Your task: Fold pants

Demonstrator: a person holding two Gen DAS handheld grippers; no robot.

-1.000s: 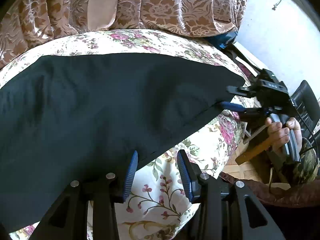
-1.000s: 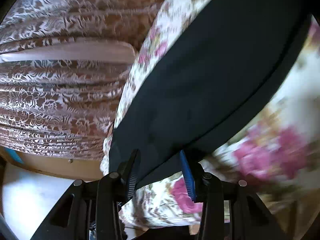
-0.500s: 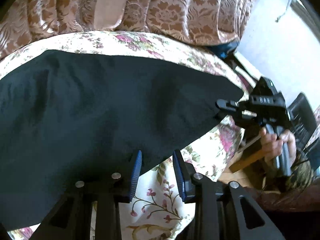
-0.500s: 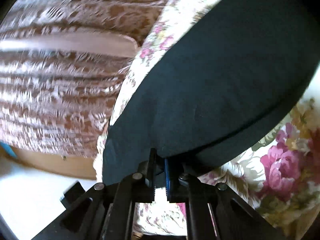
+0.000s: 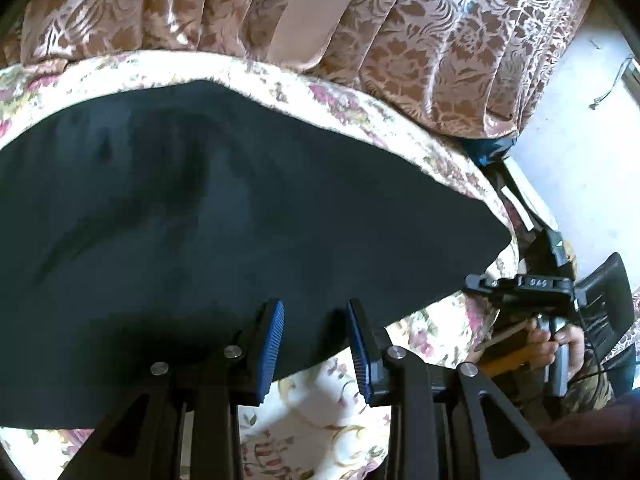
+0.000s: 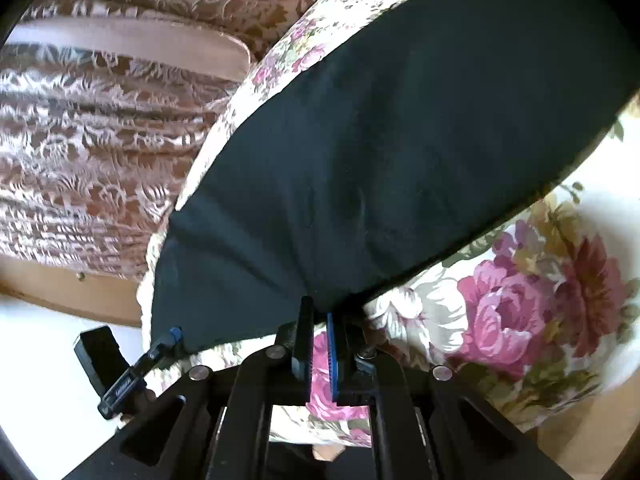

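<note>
Pinching the black pants' (image 6: 400,140) near edge, the right hand-held gripper (image 6: 318,344) is clamped; left hand-held gripper (image 5: 316,344) straddles it, unclamped

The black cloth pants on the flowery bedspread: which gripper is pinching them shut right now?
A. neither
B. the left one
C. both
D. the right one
D: the right gripper has its blue pads clamped on the near edge of the black cloth pants, while the left gripper stands open over their edge on the flowery bedspread.
</note>
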